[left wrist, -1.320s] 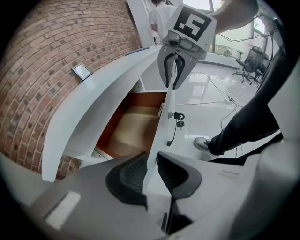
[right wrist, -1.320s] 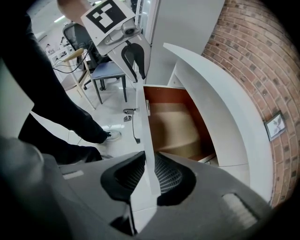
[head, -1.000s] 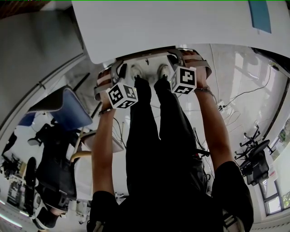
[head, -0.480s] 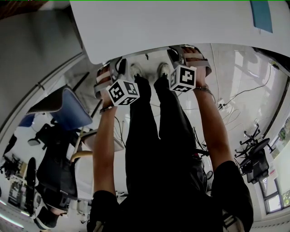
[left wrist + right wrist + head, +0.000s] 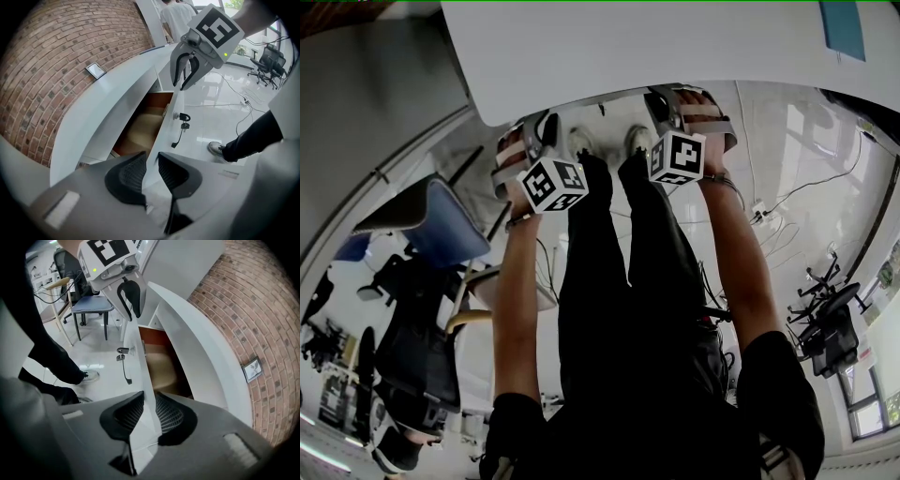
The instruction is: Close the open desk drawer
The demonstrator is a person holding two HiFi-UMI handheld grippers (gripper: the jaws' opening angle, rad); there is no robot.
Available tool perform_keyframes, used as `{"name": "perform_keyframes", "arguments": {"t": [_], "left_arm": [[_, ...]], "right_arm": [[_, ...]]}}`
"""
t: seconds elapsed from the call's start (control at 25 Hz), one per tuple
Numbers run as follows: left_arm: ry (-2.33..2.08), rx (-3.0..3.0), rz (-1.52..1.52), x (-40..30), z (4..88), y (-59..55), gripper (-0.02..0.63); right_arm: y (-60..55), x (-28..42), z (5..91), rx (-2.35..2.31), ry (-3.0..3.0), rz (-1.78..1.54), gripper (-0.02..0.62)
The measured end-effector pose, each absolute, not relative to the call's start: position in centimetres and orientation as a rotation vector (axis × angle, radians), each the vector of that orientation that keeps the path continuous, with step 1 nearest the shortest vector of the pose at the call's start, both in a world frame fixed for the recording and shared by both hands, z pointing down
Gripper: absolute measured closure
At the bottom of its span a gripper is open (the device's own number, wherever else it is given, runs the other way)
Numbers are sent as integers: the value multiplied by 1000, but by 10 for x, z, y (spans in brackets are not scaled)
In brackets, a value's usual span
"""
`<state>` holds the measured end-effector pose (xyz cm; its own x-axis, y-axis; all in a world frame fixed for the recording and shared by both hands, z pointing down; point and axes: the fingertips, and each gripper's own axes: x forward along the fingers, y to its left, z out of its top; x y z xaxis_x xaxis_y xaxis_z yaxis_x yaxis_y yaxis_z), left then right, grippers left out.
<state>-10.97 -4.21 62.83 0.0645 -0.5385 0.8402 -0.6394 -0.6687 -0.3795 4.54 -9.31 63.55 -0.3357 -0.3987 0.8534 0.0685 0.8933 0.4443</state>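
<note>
The white desk (image 5: pixel 628 47) carries a flat blue sheet (image 5: pixel 842 28) towards one end; the glossy pale floor (image 5: pixel 797 141) beneath it bears loose cables (image 5: pixel 795 196), a blue-seated chair (image 5: pixel 436 225), a black office chair (image 5: pixel 830 328) well apart, and the person's two shoes (image 5: pixel 581 142).

A red brick wall (image 5: pixel 56 56) stands at the back, with a small framed plate (image 5: pixel 95 70) fixed on it. The floor (image 5: pixel 806 141) is white and glossy, with bright reflections, and thin cables (image 5: pixel 806 190) lie on it. A chair with a blue seat (image 5: pixel 431 225) stands at one side, and black office chairs (image 5: pixel 832 328) stand at the other, near a window (image 5: pixel 867 412).
</note>
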Motion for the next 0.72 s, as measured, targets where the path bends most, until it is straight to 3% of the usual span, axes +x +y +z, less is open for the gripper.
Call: {"name": "perform_keyframes", "arguments": {"t": [0.72], "left_arm": [[-1379,2213,1603,-113,627,-38,471]], "right_arm": [[-96,49,627,390,-1902,-507,460]]}}
